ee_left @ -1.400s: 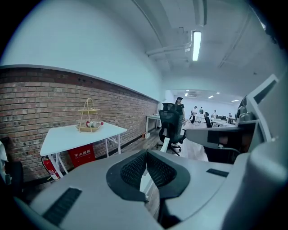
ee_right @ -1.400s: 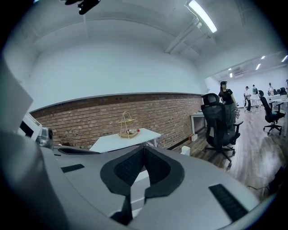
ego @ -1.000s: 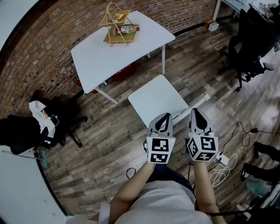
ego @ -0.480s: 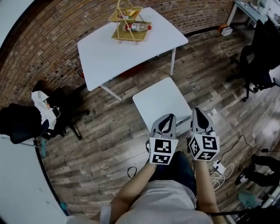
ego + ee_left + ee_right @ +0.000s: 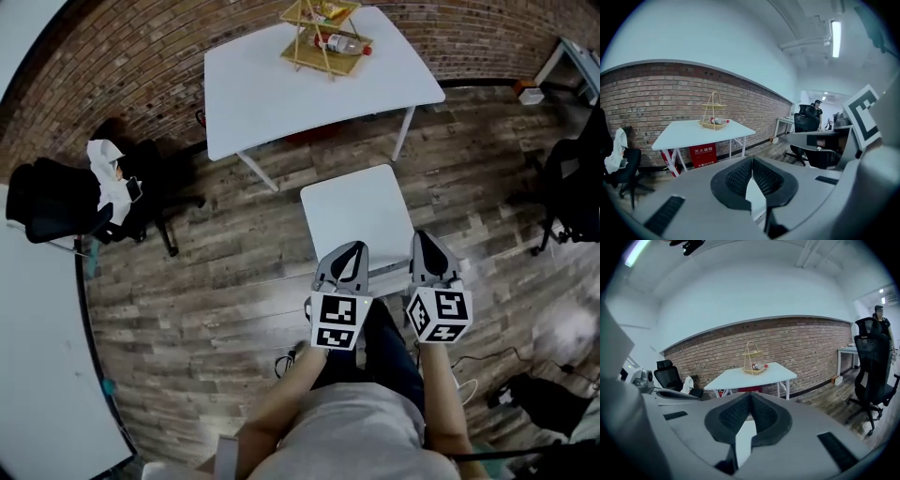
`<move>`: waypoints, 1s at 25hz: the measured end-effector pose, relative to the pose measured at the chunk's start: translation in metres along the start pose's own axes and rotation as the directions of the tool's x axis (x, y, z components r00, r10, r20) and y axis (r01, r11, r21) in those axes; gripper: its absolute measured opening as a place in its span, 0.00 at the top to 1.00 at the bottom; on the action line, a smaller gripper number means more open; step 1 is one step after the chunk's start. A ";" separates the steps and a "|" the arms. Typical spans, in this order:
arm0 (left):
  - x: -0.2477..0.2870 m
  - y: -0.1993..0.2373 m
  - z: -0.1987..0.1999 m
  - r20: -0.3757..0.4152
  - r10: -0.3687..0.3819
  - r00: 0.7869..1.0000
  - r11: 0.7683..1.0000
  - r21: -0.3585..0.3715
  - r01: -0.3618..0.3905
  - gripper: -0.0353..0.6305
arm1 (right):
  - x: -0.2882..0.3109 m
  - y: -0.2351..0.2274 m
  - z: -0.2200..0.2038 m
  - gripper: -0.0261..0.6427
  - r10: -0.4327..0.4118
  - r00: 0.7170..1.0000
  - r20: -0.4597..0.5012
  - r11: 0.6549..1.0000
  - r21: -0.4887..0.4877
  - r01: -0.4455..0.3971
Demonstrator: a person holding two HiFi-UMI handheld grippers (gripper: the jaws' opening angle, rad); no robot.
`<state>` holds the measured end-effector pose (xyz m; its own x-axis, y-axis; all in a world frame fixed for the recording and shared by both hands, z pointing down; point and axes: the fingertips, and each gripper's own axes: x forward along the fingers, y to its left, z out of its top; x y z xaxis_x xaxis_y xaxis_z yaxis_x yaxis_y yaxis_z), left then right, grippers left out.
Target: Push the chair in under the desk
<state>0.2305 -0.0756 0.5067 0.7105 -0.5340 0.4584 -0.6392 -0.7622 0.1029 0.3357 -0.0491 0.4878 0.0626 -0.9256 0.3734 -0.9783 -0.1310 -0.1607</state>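
With left gripper (image 5: 351, 247) and right gripper (image 5: 419, 238) closed empty, the white square-seated chair (image 5: 356, 211) is best pushed evenly under the white rectangular counter (image 5: 272, 89).

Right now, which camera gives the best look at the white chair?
The head view: it shows the chair from above, nearly its whole white seat, in front of the desk. Each gripper view catches only a white sliver of it beneath shut jaws.

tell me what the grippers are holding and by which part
Nothing is held: the left gripper and the right gripper both have jaws shut empty, by the white chair.
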 end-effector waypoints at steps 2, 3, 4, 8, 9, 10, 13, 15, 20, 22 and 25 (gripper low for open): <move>-0.001 0.001 0.001 0.013 0.025 1.000 0.999 -0.022 -0.025 0.92 | 0.005 -0.001 0.003 0.94 0.050 0.999 -0.016 0.998 -0.023 -0.051; -0.002 0.000 0.002 0.022 0.035 0.999 0.999 -0.026 -0.034 0.92 | 0.006 -0.002 0.004 0.94 0.075 0.997 -0.022 0.996 -0.037 -0.075; -0.003 -0.001 0.003 0.031 0.044 0.999 0.999 -0.027 -0.044 0.92 | 0.007 -0.003 0.005 0.94 0.099 0.995 -0.027 0.994 -0.052 -0.100; -0.010 -0.006 0.003 0.063 0.084 0.994 0.996 -0.013 -0.083 0.92 | 0.005 -0.007 0.004 0.94 0.207 0.977 -0.049 0.971 -0.109 -0.212; -0.013 -0.007 0.002 0.070 0.093 0.993 0.996 -0.006 -0.093 0.92 | 0.004 -0.008 0.003 0.94 0.236 0.970 -0.053 0.963 -0.119 -0.241; -0.016 -0.007 0.001 0.076 0.103 0.992 0.995 0.003 -0.103 0.92 | 0.003 -0.010 0.003 0.94 0.266 0.962 -0.056 0.954 -0.126 -0.271; -0.028 -0.006 0.000 0.095 0.115 0.989 0.992 0.041 -0.119 0.92 | 0.000 -0.015 0.002 0.94 0.341 0.938 -0.067 0.926 -0.149 -0.348; -0.037 -0.007 0.000 0.109 0.097 0.989 0.992 0.066 -0.105 0.92 | -0.002 -0.023 0.000 0.94 0.360 0.929 -0.089 0.912 -0.175 -0.370; -0.065 0.007 -0.012 0.085 0.140 0.986 0.984 0.102 -0.148 0.92 | -0.007 -0.039 -0.004 0.94 0.387 0.914 -0.119 0.891 -0.205 -0.404; -0.076 0.012 -0.021 0.066 0.165 0.984 0.981 0.091 -0.170 0.92 | -0.013 -0.045 -0.006 0.94 0.397 0.910 -0.122 0.886 -0.207 -0.414; -0.089 0.015 -0.035 0.041 0.167 0.985 0.979 0.111 -0.170 0.92 | -0.025 -0.052 -0.009 0.94 0.449 0.884 -0.127 0.856 -0.223 -0.467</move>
<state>0.1472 -0.0264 0.4986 0.6053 -0.6682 0.4325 -0.7143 -0.6958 -0.0753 0.3835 -0.0161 0.4957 -0.4091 -0.8324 0.3739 -0.9106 0.3990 -0.1079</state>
